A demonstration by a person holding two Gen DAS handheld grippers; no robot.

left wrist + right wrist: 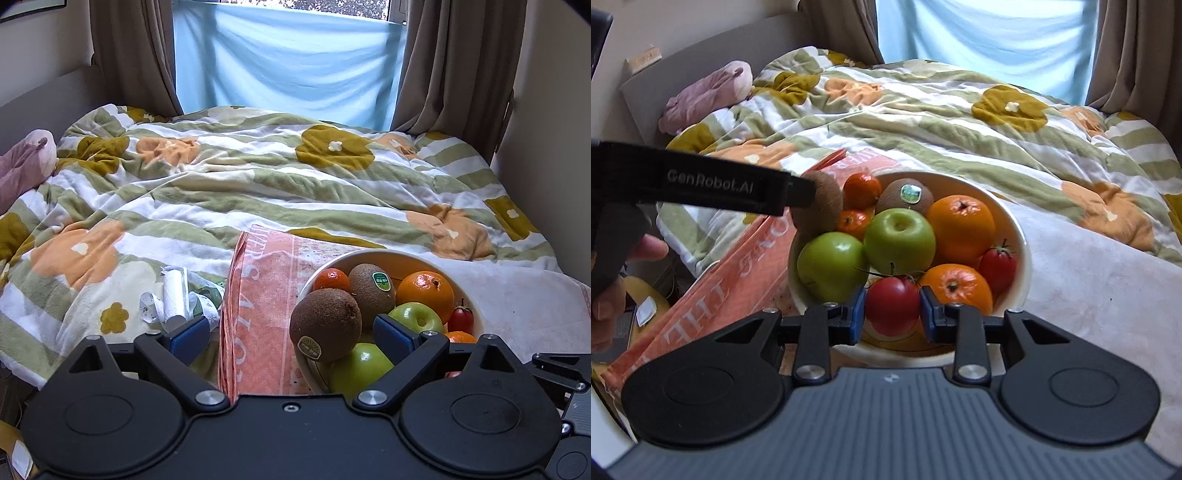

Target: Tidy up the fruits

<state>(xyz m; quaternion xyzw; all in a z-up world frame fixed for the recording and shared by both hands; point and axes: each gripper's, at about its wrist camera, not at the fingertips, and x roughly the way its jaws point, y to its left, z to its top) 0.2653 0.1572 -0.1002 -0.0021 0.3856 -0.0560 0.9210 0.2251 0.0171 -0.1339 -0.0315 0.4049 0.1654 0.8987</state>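
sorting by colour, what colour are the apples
Green, both apples; clearest in the right wrist view.

The left gripper (291, 338) points downward at the lower centre of its own view, its blue pads (190, 338) spread wide with nothing pressed between them. The right gripper (892, 309), low in its frame, is clamped on a red tomato (892, 304). At that frame's left edge a hand (607, 291) grips the left tool's handle.
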